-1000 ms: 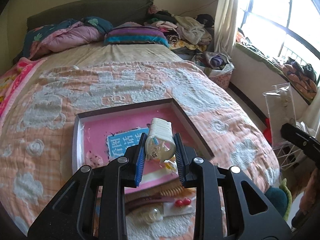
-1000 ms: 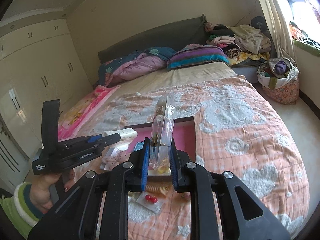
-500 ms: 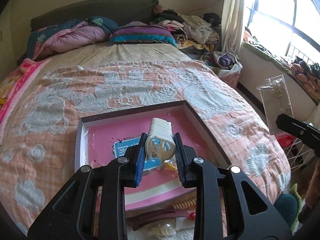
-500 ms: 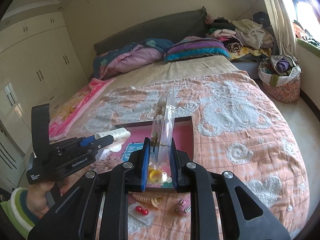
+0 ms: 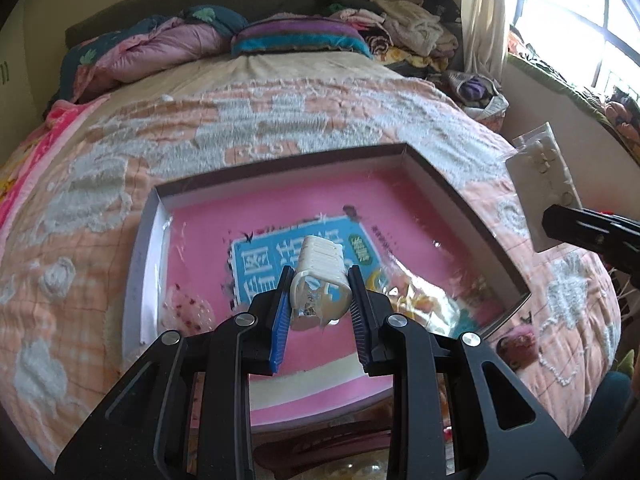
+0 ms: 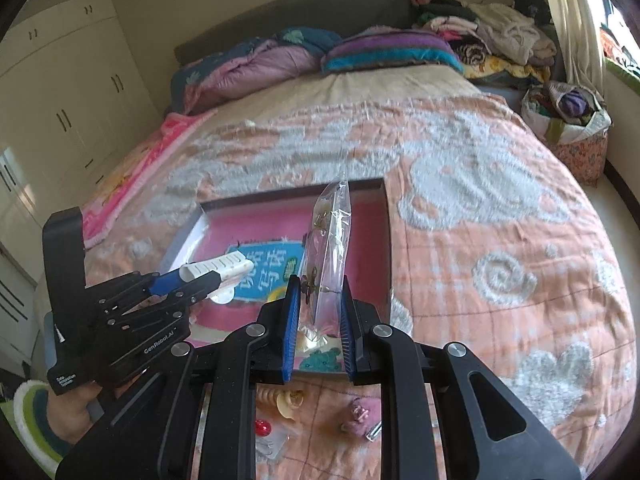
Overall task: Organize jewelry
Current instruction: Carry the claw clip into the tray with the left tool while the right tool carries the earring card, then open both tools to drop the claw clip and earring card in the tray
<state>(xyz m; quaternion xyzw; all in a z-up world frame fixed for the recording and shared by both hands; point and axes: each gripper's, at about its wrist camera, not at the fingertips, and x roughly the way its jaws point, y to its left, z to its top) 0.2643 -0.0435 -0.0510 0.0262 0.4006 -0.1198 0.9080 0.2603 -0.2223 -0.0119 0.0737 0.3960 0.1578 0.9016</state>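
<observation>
Left tongs point(image 5: 319, 307) grip a white hair clip point(image 5: 319, 276), right tongs point(image 6: 319, 307) pinch a clear earring packet point(image 6: 330, 248) above the near-empty pink box point(image 5: 460, 196), more trinkets point(image 6: 280, 402) waiting on the bed point(image 6: 500, 200).

Landmark: the shallow box point(image 5: 460, 196) with a pink floor, lying on the bed.
Left wrist view: sits above the box's near edge, facing down and forward across it toward the headboard point(image 5: 192, 4); close, the box fills the middle.
Right wrist view: above the box's point(image 6: 387, 236) near right corner, tilted down toward the headboard point(image 6: 296, 12); slightly further back.
Shared: the box, the pillows behind it, the clothes pile at the far right.
Cross-sight: each view catches the other gripper beside the box.
</observation>
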